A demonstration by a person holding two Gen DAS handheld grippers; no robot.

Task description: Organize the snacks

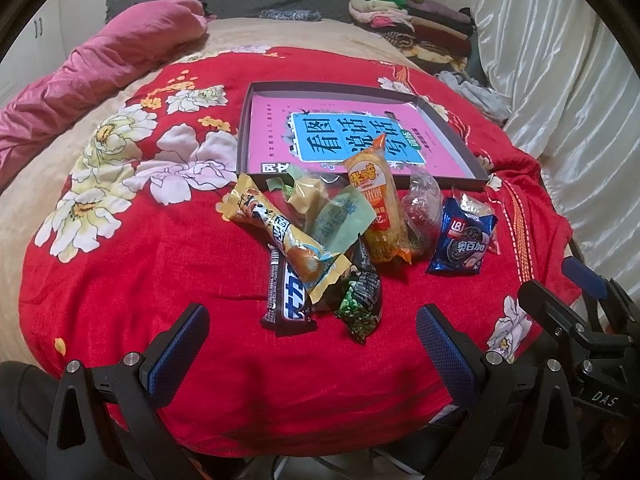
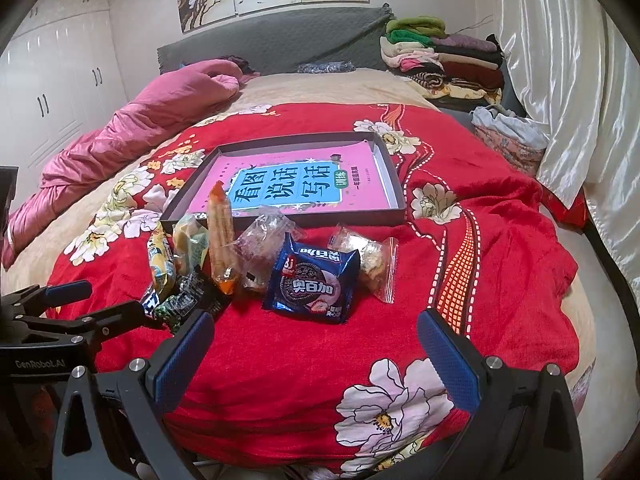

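Both the left gripper (image 1: 312,344) and right gripper (image 2: 316,344) hover spread and empty. The snack pile (image 1: 344,236) sits mid-frame, below the shallow box (image 1: 478,179); best to pinch the outlying blue cookie packet (image 2: 312,284) first.

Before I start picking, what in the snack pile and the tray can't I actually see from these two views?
- Dark bar: left wrist view, its upper end lies under the yellow wrapper; right wrist view, the left gripper covers most of it.
- Clear zip bag: its near left part sits behind the blue cookie pack.
- Tray near rim: snacks overlap it in both views.
- Small print: unreadable.
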